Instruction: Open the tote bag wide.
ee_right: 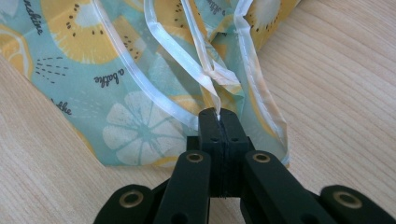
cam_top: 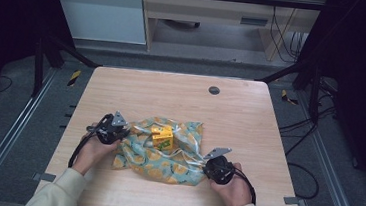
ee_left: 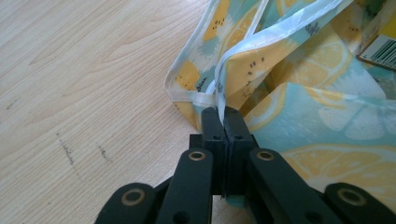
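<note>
On the table: a wooden table (cam_top: 250,114) carries a crumpled fruit-print bag (cam_top: 186,161) in its near half, toward 6 o'clock from the table's middle.
Bag: teal cloth with yellow citrus slices and white trim; it lies spread between the two grippers, its folds loose and uneven.
Box: a small yellow box (cam_top: 162,136) sits on the bag's upper middle, at about 12 o'clock of the cloth, well apart from both grippers.
Left gripper: the left gripper (cam_top: 118,130) sits at 9 o'clock of the bag, held in the person's left hand (cam_top: 94,150); its jaws are pressed together on the bag's white-trimmed edge.
Left gripper view: the left gripper's (ee_left: 226,114) jaw tips clamp a fold of the bag (ee_left: 322,116) where the trim bends, with bare wood at 9 o'clock of the jaws.
Right gripper: the right gripper (cam_top: 209,164) sits at 4 o'clock of the bag, held in the right hand (cam_top: 234,185); its jaws pinch a white strap.
Right gripper view: the right gripper (ee_right: 218,116) nips the strap (ee_right: 205,77) at its tip, the bag (ee_right: 93,70) spreading to 10 o'clock.
Table mark: a round dark grommet (cam_top: 214,90) lies at 1 o'clock, far from the bag.
</note>
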{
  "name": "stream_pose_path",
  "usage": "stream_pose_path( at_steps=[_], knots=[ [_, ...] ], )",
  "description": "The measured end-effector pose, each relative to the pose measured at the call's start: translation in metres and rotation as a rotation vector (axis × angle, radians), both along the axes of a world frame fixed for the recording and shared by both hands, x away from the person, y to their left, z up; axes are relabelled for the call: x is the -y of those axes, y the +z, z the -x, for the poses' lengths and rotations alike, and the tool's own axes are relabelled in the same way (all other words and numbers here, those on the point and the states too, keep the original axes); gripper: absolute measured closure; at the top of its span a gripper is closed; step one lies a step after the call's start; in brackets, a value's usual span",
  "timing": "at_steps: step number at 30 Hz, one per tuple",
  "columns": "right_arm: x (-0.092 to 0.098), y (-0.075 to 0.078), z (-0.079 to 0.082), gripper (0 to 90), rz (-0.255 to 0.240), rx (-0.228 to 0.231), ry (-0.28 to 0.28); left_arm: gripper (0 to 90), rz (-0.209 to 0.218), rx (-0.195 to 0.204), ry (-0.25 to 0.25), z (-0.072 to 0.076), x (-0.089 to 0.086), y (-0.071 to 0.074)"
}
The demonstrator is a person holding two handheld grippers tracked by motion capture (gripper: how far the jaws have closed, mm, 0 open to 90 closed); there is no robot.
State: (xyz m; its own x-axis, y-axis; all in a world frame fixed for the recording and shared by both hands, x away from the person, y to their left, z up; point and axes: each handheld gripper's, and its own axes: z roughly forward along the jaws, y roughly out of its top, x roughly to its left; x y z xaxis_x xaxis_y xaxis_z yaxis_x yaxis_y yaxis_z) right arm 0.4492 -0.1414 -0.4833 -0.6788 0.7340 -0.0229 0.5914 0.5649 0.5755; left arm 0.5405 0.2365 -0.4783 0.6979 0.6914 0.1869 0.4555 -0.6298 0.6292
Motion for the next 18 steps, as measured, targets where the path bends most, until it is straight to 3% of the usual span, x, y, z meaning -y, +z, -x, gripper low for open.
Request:
stream_pose_path(
  at_steps=[18],
  knots=[
    [0.0018,-0.0016,-0.0005,90.0,0.0,-0.006,-0.018,89.6,-0.007,-0.022,0.001,-0.0027,-0.0016,-0.0061]
  ],
)
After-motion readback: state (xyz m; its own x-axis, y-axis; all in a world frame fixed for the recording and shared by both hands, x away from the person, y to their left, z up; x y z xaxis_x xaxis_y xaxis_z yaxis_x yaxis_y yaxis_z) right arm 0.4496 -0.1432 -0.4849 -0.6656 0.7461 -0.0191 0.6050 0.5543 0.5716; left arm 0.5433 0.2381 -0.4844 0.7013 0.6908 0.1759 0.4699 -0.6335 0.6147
